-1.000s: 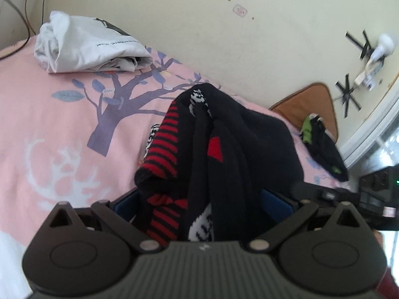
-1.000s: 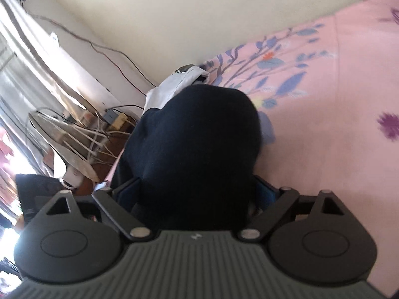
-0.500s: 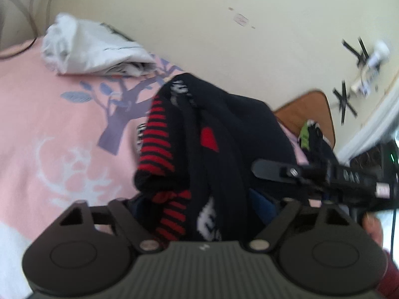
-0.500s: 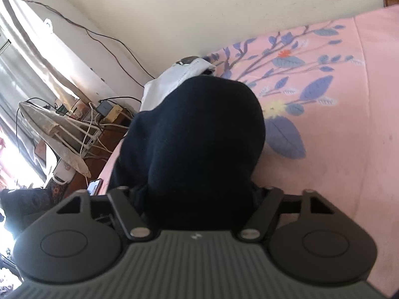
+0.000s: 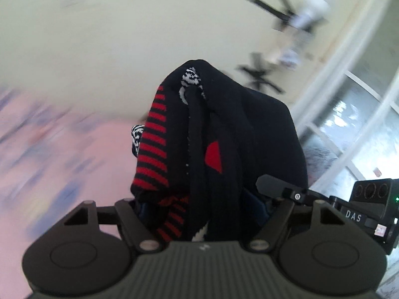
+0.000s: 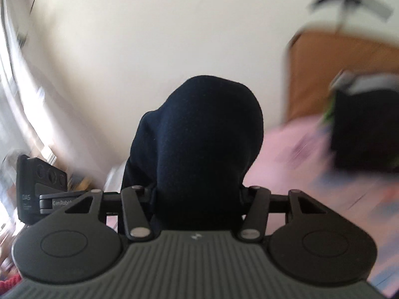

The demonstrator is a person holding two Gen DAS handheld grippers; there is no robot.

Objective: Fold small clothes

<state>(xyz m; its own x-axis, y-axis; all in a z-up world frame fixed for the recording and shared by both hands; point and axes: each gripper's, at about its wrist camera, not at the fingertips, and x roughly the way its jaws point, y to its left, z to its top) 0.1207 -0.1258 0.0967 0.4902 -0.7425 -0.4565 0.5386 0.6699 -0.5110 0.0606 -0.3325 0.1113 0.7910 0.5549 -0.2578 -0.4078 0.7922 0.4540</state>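
Bunching up between both sets of jaws, the sock point(image 5: 217, 134) is hanging clear of the pink bed point(image 5: 62, 154), each end filling one gripper's mouth. The left gripper point(image 5: 202, 206) is closing on the patterned end, red stripes and a white motif folding over its fingers, and the right gripper point(image 6: 197, 194) is closing on the plain dark end point(image 6: 197, 134); cloth is sitting between the jaws in both views, so each is holding it at a middling width. Judging by this, the step in hand is lifting and carrying the sock ahead of a fold, with the fold itself not yet made. The next move is probably calling for bringing it down flat on the bed and laying one end over the other without letting either grip slip. Only the left view is showing the pattern and a window point(image 5: 349, 124); only the right is showing a brown headboard point(image 6: 336, 74) and another dark garment point(image 6: 361, 129) beyond, both blurred.
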